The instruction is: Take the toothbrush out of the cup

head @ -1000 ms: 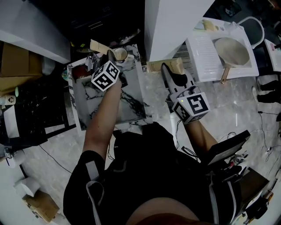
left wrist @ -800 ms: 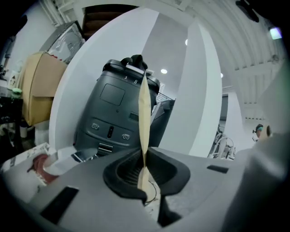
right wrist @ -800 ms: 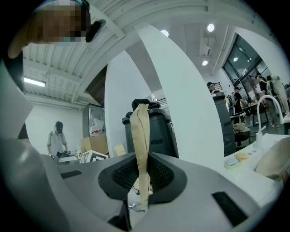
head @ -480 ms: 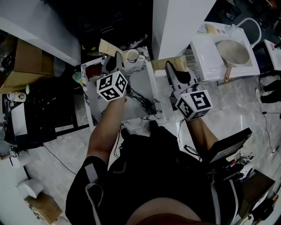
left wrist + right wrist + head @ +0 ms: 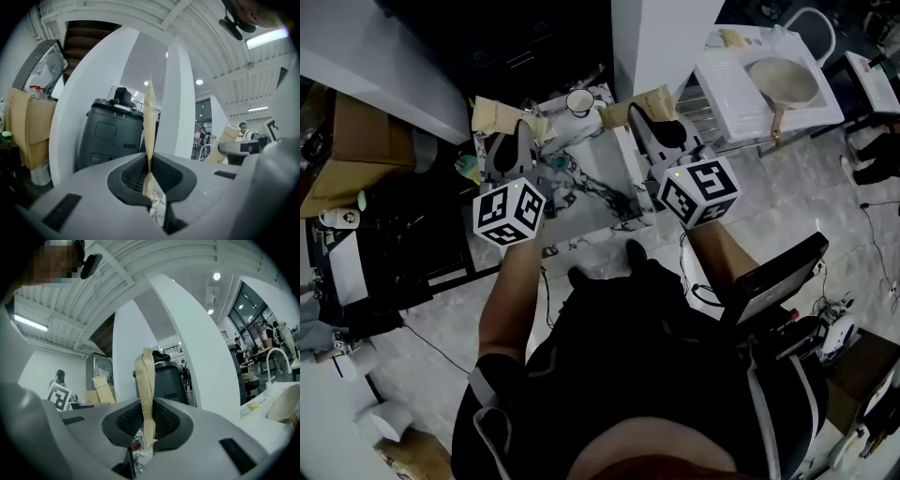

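Fingers of left gripper clench a tan paper sheet; right gripper pinches a second tan sheet. Cup stands upper centre on marble table; toothbrush too small to make out

Over marble table — left gripper at left tan packet, right gripper at right tan packet

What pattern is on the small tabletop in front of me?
The square tabletop is white marble with dark veins, clearest in the head view.
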A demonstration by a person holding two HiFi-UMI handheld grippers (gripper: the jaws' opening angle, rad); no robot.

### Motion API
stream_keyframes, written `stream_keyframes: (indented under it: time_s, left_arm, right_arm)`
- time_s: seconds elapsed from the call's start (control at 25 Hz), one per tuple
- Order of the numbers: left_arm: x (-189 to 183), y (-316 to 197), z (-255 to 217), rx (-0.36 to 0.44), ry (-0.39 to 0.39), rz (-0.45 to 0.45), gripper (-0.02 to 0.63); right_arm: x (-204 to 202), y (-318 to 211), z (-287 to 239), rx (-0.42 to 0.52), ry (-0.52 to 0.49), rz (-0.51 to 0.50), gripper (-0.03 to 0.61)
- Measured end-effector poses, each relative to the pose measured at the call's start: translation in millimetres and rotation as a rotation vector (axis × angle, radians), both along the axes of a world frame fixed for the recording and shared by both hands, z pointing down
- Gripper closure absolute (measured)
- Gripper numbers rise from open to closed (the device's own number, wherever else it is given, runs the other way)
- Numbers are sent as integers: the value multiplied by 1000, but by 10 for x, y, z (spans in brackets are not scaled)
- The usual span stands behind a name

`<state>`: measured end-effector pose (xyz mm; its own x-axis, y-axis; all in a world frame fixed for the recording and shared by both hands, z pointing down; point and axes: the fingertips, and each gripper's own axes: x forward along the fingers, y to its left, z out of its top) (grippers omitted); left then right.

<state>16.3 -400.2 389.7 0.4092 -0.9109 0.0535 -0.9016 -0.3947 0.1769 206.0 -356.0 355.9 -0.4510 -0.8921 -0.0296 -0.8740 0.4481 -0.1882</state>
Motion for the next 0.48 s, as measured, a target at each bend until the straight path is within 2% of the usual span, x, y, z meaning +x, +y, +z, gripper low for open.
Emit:
stream_keyframes:
  time_s: [0.32,0.48]
  left_arm:
    - [-427,438,-212,41,-66,-26,583]
    - [-561,578,-248,40,-65,-20,583]
  right_arm:
    - [-371,176,-102,12,29,-25,523]
    - [-496,227,-110,9,38,-23,523]
